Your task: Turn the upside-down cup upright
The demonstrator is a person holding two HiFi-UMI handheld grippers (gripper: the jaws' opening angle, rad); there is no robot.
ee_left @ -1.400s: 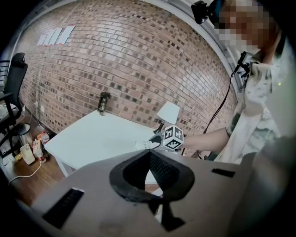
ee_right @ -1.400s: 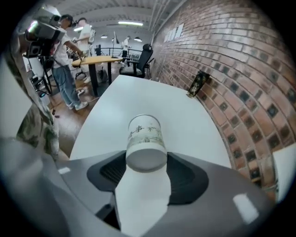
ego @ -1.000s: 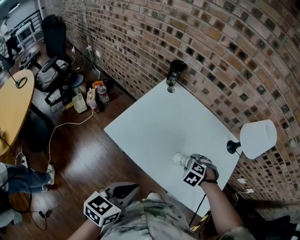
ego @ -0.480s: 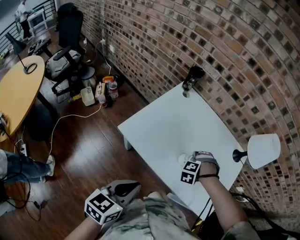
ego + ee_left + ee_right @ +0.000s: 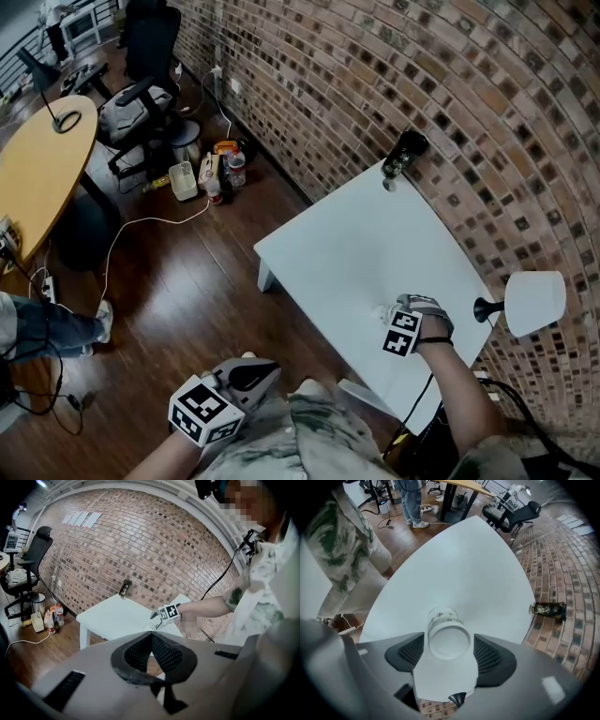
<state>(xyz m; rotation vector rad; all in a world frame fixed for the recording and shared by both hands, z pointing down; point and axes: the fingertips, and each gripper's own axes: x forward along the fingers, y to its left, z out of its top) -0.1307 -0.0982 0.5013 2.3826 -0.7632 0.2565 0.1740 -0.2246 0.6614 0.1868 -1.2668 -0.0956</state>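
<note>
A clear glass cup (image 5: 446, 632) stands upside down on the white table (image 5: 473, 569), its closed base facing the camera in the right gripper view. My right gripper (image 5: 449, 644) is open, one jaw on each side of the cup with a thin gap at both sides. From the head view the cup (image 5: 382, 312) is mostly hidden under the right gripper (image 5: 394, 321) near the table's near right edge. My left gripper (image 5: 246, 377) hangs low by my body, off the table, shut with nothing in it (image 5: 151, 637).
A dark can (image 5: 404, 153) stands at the table's far corner against the brick wall. A white lamp (image 5: 531, 302) stands at the right edge. On the wooden floor to the left are bottles (image 5: 214, 172), cables and an office chair (image 5: 142, 98).
The right gripper has closed in over the cup, which now shows less beside it. The head view has shifted. The left gripper stays put.
</note>
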